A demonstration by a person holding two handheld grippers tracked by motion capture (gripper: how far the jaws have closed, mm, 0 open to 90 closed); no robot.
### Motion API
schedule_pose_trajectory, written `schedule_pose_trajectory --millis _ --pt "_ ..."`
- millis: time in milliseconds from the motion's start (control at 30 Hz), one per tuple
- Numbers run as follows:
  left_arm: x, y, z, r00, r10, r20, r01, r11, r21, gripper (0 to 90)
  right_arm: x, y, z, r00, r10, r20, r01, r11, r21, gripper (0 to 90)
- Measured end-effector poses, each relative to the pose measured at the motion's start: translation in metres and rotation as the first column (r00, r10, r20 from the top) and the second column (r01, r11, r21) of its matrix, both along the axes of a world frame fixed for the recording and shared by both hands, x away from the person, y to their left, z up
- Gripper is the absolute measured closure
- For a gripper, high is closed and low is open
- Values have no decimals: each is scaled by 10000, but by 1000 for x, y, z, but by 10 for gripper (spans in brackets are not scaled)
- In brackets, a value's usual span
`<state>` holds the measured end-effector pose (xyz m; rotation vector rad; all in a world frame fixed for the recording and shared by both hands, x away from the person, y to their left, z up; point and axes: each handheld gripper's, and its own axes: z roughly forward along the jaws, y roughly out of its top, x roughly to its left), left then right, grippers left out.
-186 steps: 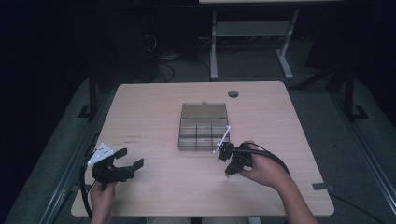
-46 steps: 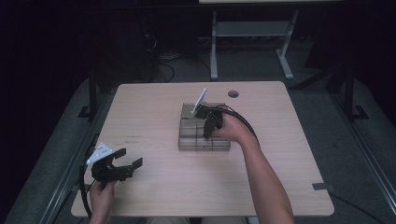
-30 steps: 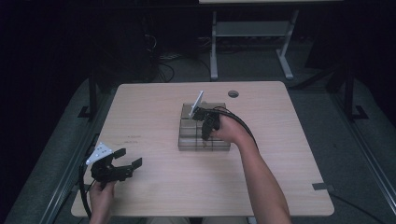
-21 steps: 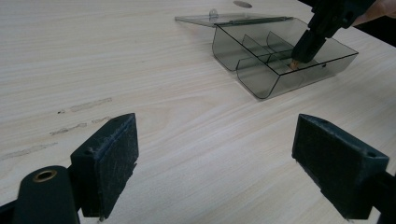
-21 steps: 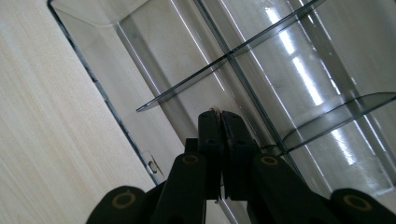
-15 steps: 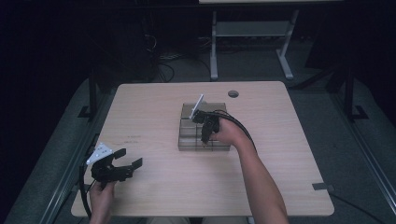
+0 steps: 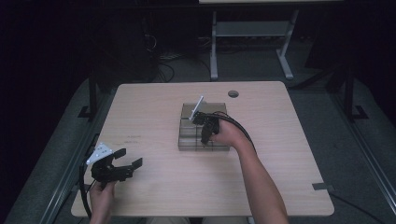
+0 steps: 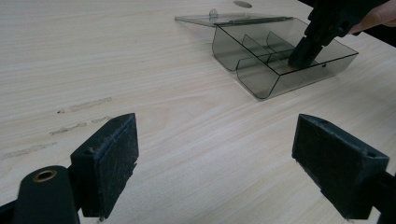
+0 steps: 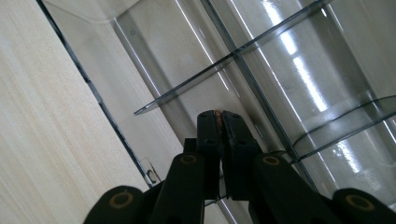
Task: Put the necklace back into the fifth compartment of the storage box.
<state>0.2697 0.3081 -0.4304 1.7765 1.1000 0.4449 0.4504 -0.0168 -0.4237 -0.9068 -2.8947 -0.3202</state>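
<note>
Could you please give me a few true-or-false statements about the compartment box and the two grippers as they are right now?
1. The right gripper reaches down into the clear compartment box. True.
2. The right gripper's jaws stand wide open. False: they are pressed together, with a thin brownish sliver showing between the tips.
3. The left gripper is open with nothing between its pads. True.
4. The box's lid is closed. False: it lies folded open on the table.
</note>
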Motion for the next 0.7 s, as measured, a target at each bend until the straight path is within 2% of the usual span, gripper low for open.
schedule_pose_trajectory --millis 567,700 --pt "0 0 0 10000 -17 -28 17 10000 -36 143 -1 -12 3 9996 -294 -7 294 9978 595 785" --pt "1 0 -1 10000 -55 -55 54 10000 -36 143 -5 -9 7 9994 -213 269 195 9976 660 739"
